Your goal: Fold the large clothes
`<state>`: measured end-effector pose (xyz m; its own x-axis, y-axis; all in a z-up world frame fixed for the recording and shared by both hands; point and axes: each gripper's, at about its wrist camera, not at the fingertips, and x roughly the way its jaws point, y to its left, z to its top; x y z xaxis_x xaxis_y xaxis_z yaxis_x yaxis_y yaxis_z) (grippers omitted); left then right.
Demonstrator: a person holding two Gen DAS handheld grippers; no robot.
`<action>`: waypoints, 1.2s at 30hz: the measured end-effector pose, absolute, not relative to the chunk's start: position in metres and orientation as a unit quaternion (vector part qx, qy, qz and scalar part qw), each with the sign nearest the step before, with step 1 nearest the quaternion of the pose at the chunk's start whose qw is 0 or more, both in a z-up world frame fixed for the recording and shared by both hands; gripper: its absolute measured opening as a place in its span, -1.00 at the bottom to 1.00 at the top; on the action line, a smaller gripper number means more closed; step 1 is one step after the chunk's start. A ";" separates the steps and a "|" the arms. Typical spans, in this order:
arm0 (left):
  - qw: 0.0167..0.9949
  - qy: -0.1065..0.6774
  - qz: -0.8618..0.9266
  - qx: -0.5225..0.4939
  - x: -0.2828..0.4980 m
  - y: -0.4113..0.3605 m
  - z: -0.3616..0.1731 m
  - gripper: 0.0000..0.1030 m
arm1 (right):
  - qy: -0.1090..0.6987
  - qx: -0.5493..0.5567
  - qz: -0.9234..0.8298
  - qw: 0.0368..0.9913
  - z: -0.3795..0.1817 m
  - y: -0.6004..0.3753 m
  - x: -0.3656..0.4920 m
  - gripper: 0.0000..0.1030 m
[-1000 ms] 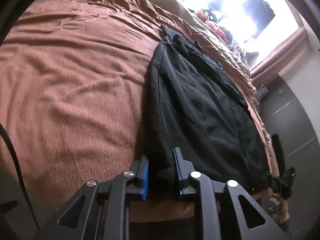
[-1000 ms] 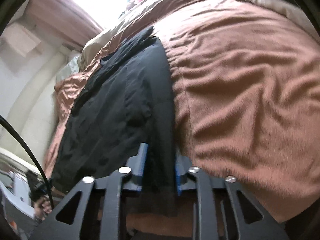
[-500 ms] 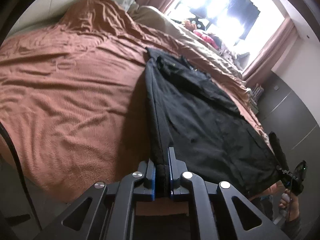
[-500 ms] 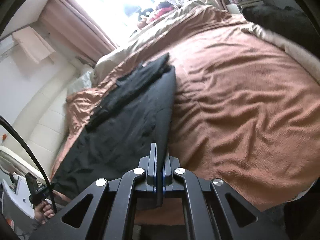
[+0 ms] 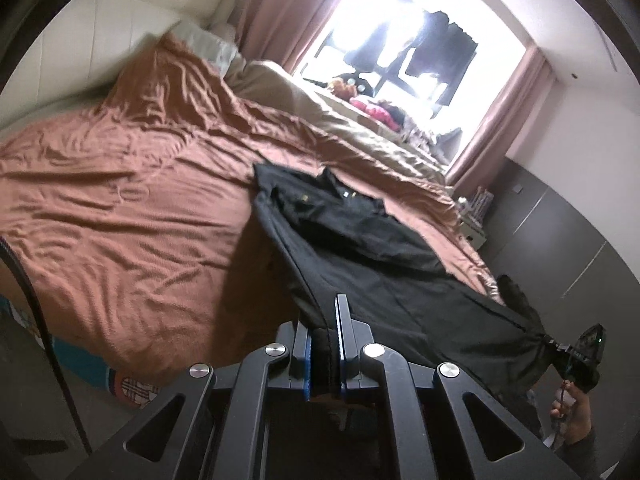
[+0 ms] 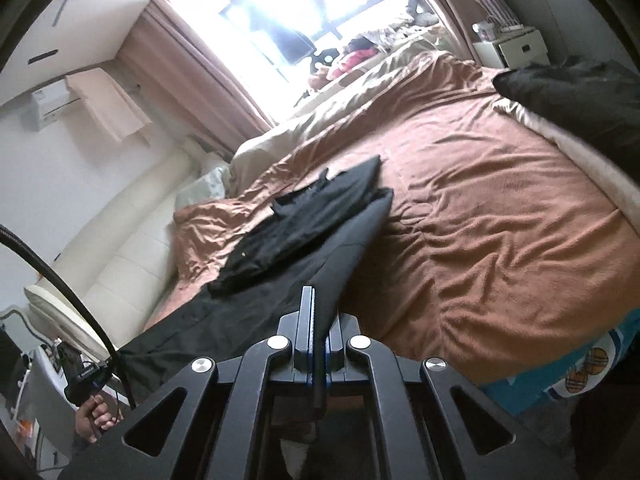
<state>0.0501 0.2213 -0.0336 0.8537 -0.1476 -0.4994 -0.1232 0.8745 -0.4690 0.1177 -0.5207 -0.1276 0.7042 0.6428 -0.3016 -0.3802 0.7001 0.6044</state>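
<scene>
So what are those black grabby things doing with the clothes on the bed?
A person is folding a big black garment on the bed's brown blanket. The left tool and the right tool are each shut on a corner of its near edge, which is raised off the bed. The collar end lies flat farther up the blanket. No fold is made yet.

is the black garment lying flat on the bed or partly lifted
Partly lifted: the left gripper and right gripper are each shut on a near corner, the black garment hanging taut between them; its far end rests on the brown bedspread.
</scene>
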 end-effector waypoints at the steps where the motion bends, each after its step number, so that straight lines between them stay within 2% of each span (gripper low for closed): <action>1: 0.931 0.265 -0.010 -0.250 0.045 0.219 -0.029 -0.83 | 0.248 0.259 0.292 0.887 -0.125 -0.524 0.110 -1.00; 12: 0.958 0.181 -0.035 -0.220 -0.022 0.198 0.052 -0.83 | 0.161 0.250 0.323 0.899 -0.079 -0.561 0.033 -1.00; 20: 0.968 0.152 -0.039 -0.197 -0.049 0.187 0.077 -0.83 | 0.128 0.227 0.335 0.905 -0.071 -0.566 0.017 -1.00; 27: 0.962 0.174 -0.036 -0.207 -0.028 0.195 0.062 -0.83 | 0.148 0.217 0.330 0.907 -0.079 -0.552 0.050 -1.00; 36: 0.965 0.173 -0.022 -0.194 0.037 0.216 0.085 -0.83 | 0.148 0.200 0.314 0.916 -0.028 -0.539 0.110 -1.00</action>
